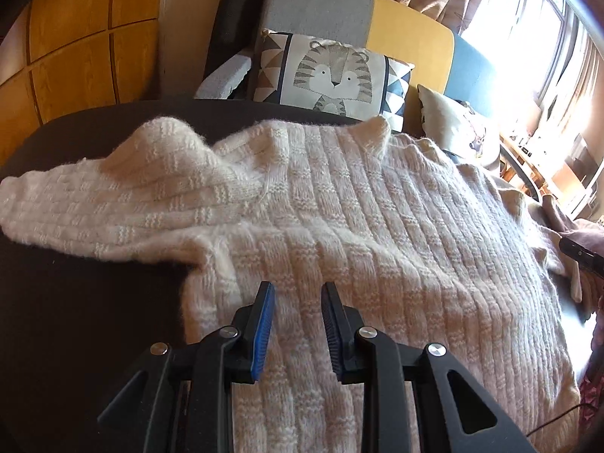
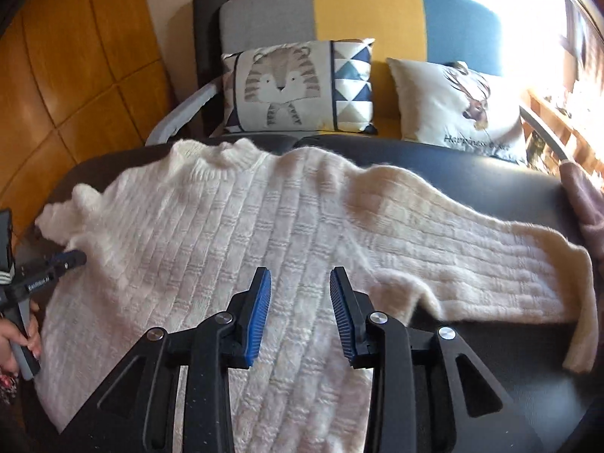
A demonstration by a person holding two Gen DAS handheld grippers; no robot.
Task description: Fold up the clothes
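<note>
Behind our dark round surface (image 2: 472, 173) sits a striped sofa. We laid the fluffy cream knitted sweater (image 2: 234, 226) flat, collar at twelve o'clock, ready for folding. Both grippers (image 1: 297, 302) (image 2: 300, 287) hover, jaws spread, pinching nothing.

You see a cream sweater (image 2: 211, 226) in ribbed, checked knit on the dark brown bench (image 2: 472, 177); a grey, yellow and blue sofa (image 2: 362, 3); a grey-striped tiger cushion (image 2: 279, 83) with navy triangles.
</note>
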